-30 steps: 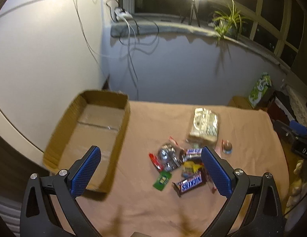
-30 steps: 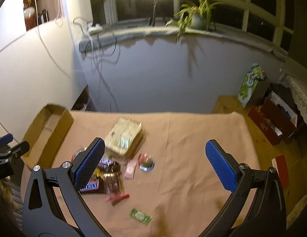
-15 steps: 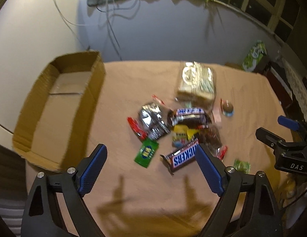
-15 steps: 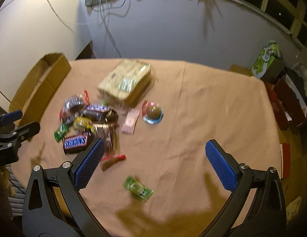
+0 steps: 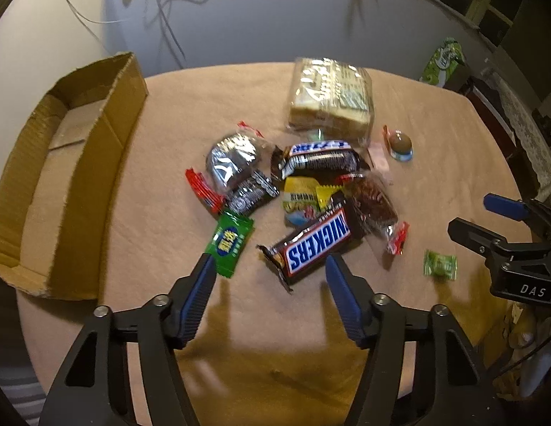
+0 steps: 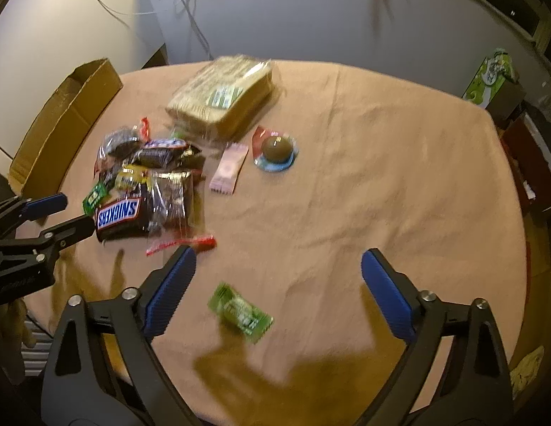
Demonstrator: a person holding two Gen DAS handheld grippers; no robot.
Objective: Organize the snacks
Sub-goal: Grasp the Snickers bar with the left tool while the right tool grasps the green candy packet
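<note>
A pile of snacks lies on the tan tablecloth (image 5: 162, 142): a Snickers bar (image 5: 312, 243) (image 6: 119, 217), a green packet (image 5: 230, 241), silver and red wrappers (image 5: 233, 165), a dark bar (image 5: 320, 156), a yellow packet (image 5: 301, 195) and a large cracker pack (image 5: 330, 96) (image 6: 225, 96). My left gripper (image 5: 270, 266) is open just in front of the Snickers bar. My right gripper (image 6: 277, 266) is open above a small green candy (image 6: 241, 312) (image 5: 439, 265). An open cardboard box (image 5: 52, 177) (image 6: 62, 117) sits at the left.
A chocolate ball on a blue wrapper (image 6: 276, 151) and a pink sachet (image 6: 228, 169) lie right of the pile. A green carton (image 6: 494, 78) and dark boxes stand on the floor beyond the table's right edge. Cables hang down the wall (image 5: 162, 10) behind.
Both grippers have tilted down and moved closer to the table. The left one now hovers right at the Snickers bar, the right one over the small green candy.
</note>
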